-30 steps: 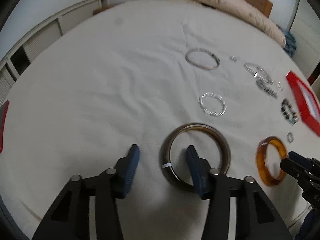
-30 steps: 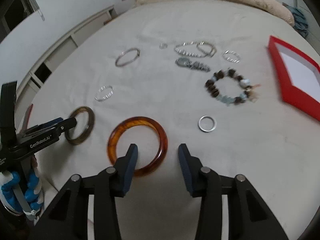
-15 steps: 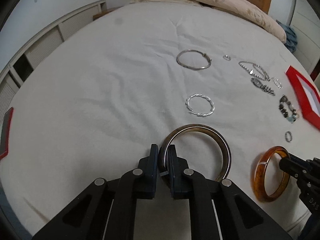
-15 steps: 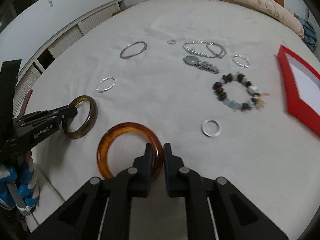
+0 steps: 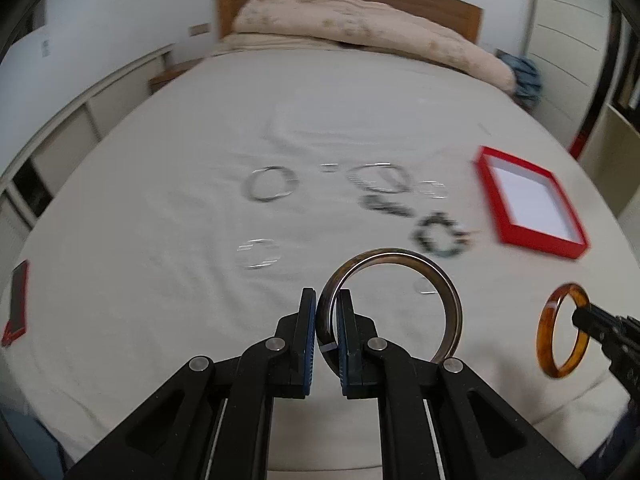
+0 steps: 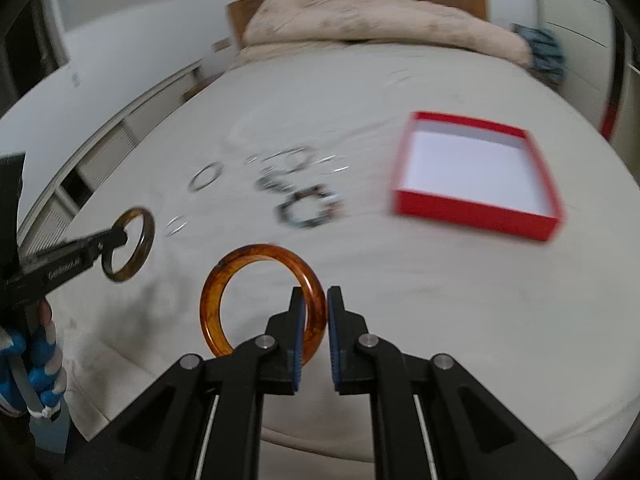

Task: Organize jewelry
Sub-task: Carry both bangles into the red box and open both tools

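Observation:
My left gripper [image 5: 326,312] is shut on the dark brown bangle [image 5: 450,300] and holds it upright above the white bed; it also shows in the right wrist view [image 6: 138,240]. My right gripper [image 6: 314,312] is shut on the amber bangle [image 6: 224,280], lifted off the bed; it also shows at the right of the left wrist view [image 5: 546,328]. An open red box [image 6: 476,208] with a white inside lies on the bed ahead to the right, also in the left wrist view [image 5: 532,236].
Several silver bangles, chains and rings [image 5: 272,184] and a dark bead bracelet [image 5: 440,236] lie blurred on the bed between the grippers and the headboard. A small silver ring [image 5: 424,286] lies near. A red lid [image 5: 16,304] sits at the left edge.
Both grippers, shut on their bangles, have lifted them off the bed and tilted up and towards the red box. One second ago both were open around the bangles.

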Motion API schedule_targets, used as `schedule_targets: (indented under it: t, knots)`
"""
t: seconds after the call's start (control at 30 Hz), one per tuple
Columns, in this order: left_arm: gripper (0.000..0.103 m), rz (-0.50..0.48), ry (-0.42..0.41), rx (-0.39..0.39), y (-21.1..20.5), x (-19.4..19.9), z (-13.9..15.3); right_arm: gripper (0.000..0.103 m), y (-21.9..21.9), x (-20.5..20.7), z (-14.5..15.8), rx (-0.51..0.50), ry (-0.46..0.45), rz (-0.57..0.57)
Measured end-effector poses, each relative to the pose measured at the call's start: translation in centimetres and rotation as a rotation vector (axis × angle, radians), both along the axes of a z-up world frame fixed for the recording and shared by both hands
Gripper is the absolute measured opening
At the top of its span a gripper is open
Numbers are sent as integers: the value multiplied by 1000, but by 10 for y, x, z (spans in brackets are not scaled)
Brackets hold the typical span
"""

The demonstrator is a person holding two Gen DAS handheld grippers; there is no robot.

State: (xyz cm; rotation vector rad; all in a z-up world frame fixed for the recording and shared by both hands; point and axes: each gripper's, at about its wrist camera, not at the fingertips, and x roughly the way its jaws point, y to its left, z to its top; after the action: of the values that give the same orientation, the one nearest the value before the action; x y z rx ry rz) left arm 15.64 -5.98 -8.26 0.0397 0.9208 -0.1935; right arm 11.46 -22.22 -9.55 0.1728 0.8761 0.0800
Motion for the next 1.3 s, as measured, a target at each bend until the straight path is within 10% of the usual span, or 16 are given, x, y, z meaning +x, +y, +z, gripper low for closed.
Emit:
schedule_targets:
  t: [0.3, 0.73, 1.3]
  knots:
    - [10, -166, 6, 2, -124, 48, 9, 10, -129, 14, 27, -32, -53, -180]
    - [10, -298, 32, 122, -289, 161, -45, 10, -222, 144, -18, -116, 3, -184]
    - [12, -289, 89, 139, -312, 179, -100, 17, -214, 219, -63, -302, 129, 5]
